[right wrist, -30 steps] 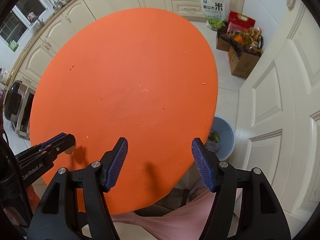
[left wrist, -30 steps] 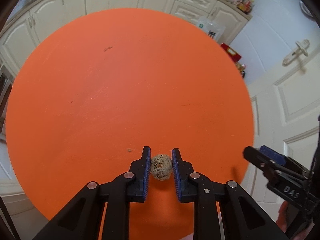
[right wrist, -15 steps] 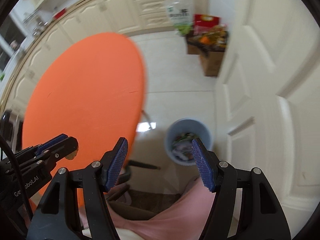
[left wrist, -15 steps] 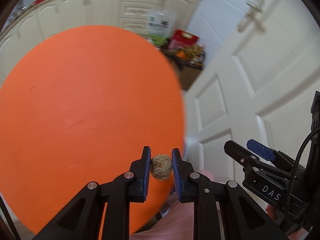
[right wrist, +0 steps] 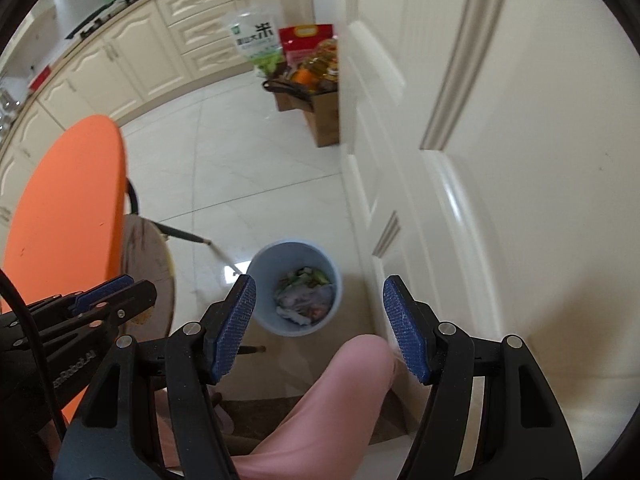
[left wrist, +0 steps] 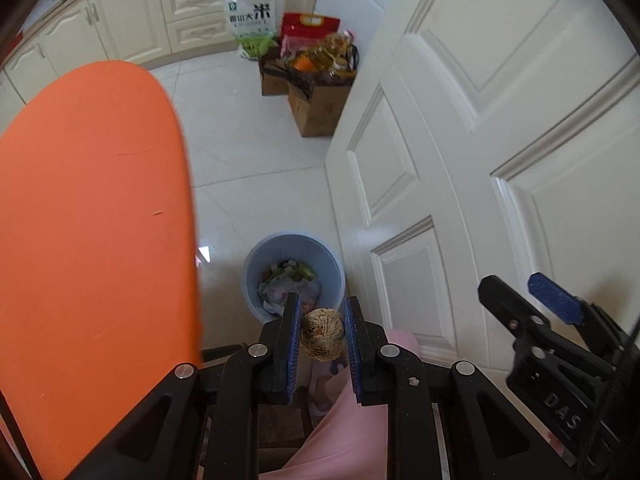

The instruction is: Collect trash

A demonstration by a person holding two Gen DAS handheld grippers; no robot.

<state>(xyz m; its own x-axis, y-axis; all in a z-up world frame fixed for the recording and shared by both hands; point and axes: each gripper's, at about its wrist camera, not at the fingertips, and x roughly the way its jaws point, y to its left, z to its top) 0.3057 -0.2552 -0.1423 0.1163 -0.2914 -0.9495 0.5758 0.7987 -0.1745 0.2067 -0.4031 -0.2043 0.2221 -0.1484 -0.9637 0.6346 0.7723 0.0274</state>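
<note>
Trash, a crumpled brown ball (left wrist: 322, 333), sits pinched between the two blue pads (left wrist: 295, 344) of the left gripper (left wrist: 322, 338), touching both, held in the air off the table. Just beyond the fingertips and below them stands a pale blue bin (left wrist: 294, 276) on the tiled floor, its mouth open upward and partly filled with scraps; in the left wrist view the ball overlaps the bin's near rim.

To the left of the fingers runs the curved edge of the orange table (left wrist: 92, 220), near the bin but apart from it, with bare floor between. To the right rises a white panelled door (left wrist: 460, 160), its foot just beside the bin. A pink-clad leg (left wrist: 344, 432) lies under the fingers.

The right gripper (right wrist: 320, 328) hangs with its fingers spread wide, nothing between them, and the bin (right wrist: 294, 286) shows in the gap ahead. A stool seat (right wrist: 148, 264) pokes out from under the table edge (right wrist: 68, 208) to its left.

Farther ahead, by the cabinets (left wrist: 132, 20), stand a cardboard box (left wrist: 320, 108) of groceries and a rice bag (left wrist: 250, 16), well apart from the bin.
</note>
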